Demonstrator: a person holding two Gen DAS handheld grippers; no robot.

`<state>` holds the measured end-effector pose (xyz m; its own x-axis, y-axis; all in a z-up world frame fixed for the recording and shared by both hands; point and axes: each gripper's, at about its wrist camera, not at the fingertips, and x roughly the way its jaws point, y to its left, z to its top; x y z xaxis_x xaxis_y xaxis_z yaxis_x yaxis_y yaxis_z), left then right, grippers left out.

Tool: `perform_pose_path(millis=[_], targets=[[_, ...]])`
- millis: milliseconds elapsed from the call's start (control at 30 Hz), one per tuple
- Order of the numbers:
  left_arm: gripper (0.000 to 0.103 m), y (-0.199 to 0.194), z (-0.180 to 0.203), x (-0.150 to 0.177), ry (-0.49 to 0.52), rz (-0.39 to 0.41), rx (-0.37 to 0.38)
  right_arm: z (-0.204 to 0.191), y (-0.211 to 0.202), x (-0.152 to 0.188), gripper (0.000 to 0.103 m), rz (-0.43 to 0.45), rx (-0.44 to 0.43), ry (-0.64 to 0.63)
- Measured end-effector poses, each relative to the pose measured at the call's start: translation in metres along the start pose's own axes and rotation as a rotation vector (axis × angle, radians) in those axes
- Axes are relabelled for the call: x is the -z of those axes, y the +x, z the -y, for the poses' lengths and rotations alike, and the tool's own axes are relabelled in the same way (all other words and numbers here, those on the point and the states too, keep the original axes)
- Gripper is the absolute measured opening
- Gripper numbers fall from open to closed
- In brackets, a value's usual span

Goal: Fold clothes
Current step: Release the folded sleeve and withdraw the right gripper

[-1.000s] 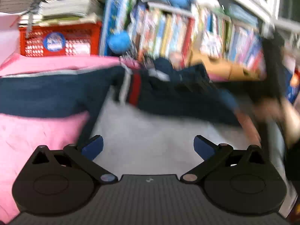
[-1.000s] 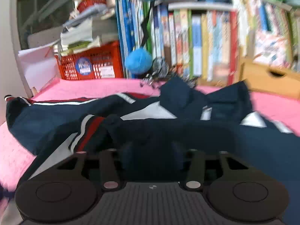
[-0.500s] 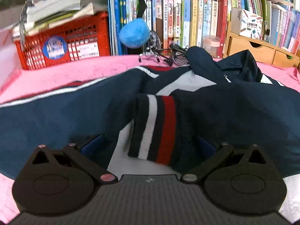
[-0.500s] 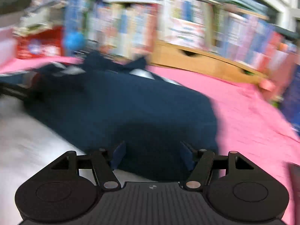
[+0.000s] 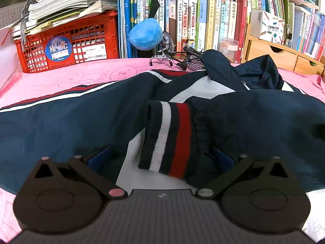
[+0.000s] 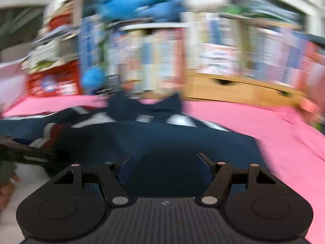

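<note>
Left wrist view: navy jacket [image 5: 254, 122] of smooth, slightly shiny cloth spread across the pink blanket [image 5: 61, 81], reaching toward its far edge. Ribbed knit cuff [image 5: 168, 138] with 1 white and 1 red stripe folded over the pale grey panel, lying between the fingers of the left gripper [image 5: 160, 159]. Jaws wide apart, blue pads pressed down on the fabric, nothing clamped. Along the blanket's far edge: red plastic lattice crate [image 5: 67, 40] under stacked papers, round fuzzy blue ball [image 5: 146, 33], small metal model bicycle [image 5: 178, 59], upright row of books [image 5: 203, 16], wooden drawers [image 5: 280, 55] at the far right. Compared with 0.5 s ago, hardly changed: cuff in the same spot between the same spread fingers.

Right wrist view: heavily blurred. Right gripper [image 6: 166, 168] with jaws apart, low over a broad navy stretch of the jacket [image 6: 162, 142], holding nothing. Bare pink blanket [image 6: 264, 126] toward the right edge. Against 0.5 s ago, camera swung left: cuff stripes [image 6: 51, 132] and crate [image 6: 54, 81] more in view, less pink on the right. 1.0 s ago, jaws closed on bunched cloth; now released.
</note>
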<state>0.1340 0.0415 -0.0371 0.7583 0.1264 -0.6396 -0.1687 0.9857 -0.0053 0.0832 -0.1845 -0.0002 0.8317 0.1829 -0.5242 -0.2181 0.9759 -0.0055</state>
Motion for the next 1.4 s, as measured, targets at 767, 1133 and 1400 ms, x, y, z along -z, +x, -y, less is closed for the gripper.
perform_pose_path(millis=[767,1133,1400], targets=[[0.103,0.0,-0.002,0.001,0.001,-0.007,0.012,0.104,0.013,-0.005,0.075,-0.013,0.268,0.242],[0.103,0.0,-0.002,0.0,0.0,-0.013,0.013,0.046,-0.011,0.049,0.093,-0.124,0.144,0.076],[0.103,0.0,-0.003,-0.001,-0.007,-0.015,0.022,0.115,-0.036,0.072,0.1,-0.129,0.41,0.32]])
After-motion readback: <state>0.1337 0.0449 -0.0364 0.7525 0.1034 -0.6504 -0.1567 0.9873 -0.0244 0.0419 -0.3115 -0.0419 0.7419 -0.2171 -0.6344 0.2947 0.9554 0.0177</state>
